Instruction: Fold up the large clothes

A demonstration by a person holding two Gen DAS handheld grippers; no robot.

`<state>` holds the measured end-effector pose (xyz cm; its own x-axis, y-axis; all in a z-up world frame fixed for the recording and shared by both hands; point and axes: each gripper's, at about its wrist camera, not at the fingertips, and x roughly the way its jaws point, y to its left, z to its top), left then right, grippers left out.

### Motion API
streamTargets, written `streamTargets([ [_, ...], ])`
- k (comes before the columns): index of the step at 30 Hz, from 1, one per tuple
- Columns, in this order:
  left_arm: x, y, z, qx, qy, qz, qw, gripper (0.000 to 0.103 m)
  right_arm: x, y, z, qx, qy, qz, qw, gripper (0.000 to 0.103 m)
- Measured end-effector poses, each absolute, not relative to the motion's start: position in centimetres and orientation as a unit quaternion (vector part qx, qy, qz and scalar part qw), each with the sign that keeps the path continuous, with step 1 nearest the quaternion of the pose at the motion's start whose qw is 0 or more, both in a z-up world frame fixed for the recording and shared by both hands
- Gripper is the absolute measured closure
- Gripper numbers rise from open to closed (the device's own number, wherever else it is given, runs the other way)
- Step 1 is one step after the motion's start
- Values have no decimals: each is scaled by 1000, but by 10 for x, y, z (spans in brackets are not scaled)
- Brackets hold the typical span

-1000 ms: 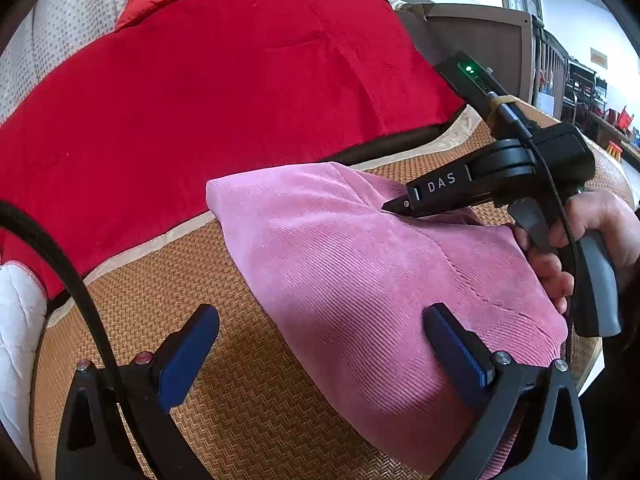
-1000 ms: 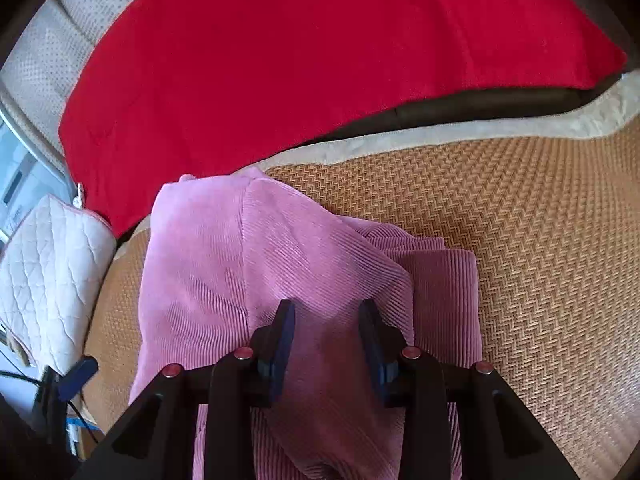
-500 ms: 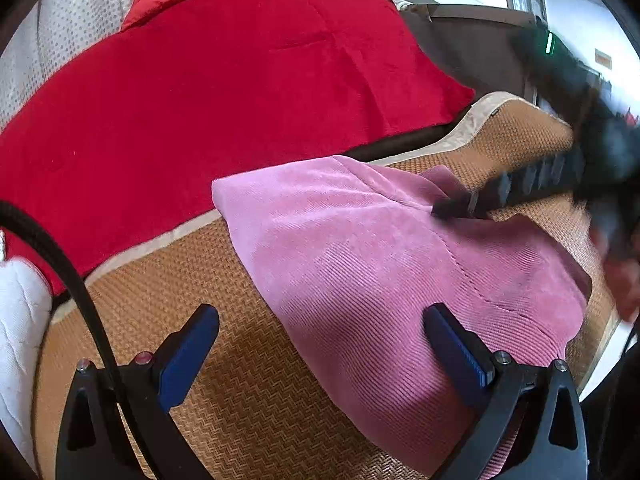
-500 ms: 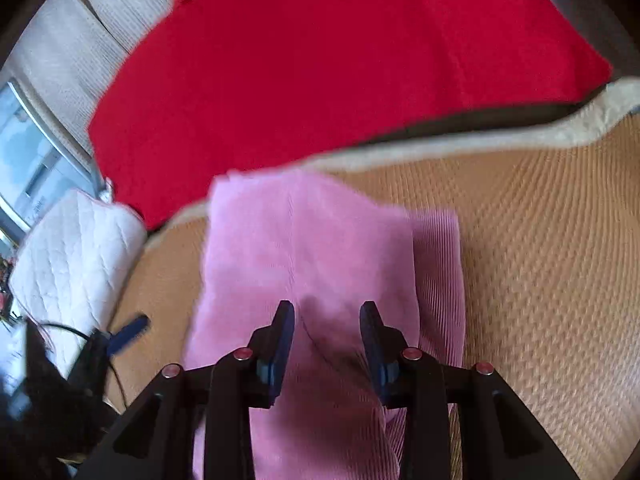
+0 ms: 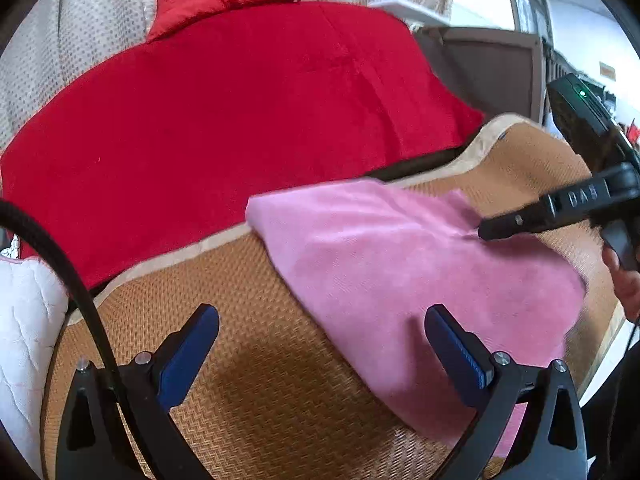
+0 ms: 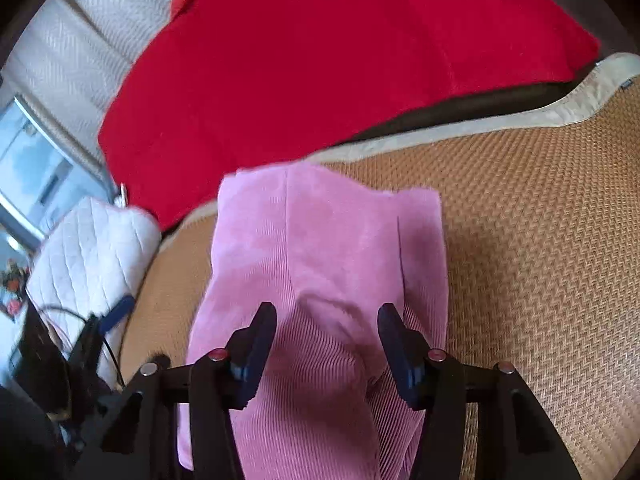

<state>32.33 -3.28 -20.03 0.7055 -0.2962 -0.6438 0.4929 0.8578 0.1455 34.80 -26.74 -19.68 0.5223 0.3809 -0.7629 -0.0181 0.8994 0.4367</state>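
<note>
Pink corduroy garment [image 6: 320, 264] — folded on woven mat [image 6: 540, 240]; right gripper [image 6: 326, 344] jaws just parted, pinching nothing; left gripper [image 5: 320, 344] spread wide — we smooth edges square next.

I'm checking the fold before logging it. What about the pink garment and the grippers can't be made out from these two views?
- Pink garment, right wrist view: near end cut off by the bottom edge and hidden behind the right gripper.
- Left wrist view: its near corner hidden behind the left gripper; its right edge motion-blurred.
- Layers underneath the fold: hidden by the top layer in both views.
- Garment type: cannot tell.
</note>
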Motion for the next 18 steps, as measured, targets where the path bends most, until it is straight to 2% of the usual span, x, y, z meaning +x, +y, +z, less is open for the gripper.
streamTargets([
  [3, 332, -43, -222, 169, 354, -214, 895, 0, 350, -253, -215, 171, 489, 116, 847, 47],
  [7, 330, -42, -216, 164, 342, -213, 901, 0, 347, -264, -205, 195, 488, 120, 842, 47],
  [12, 332, -43, -216, 170, 337, -212, 901, 0, 324, -267, -181, 175, 467, 123, 858, 47],
  [16, 330, -44, -215, 171, 337, -212, 901, 0, 294, -268, -176, 168, 465, 129, 860, 64],
  [18, 329, -46, -215, 170, 341, -216, 899, 0, 291, -262, -197, 162, 492, 126, 846, 64],
])
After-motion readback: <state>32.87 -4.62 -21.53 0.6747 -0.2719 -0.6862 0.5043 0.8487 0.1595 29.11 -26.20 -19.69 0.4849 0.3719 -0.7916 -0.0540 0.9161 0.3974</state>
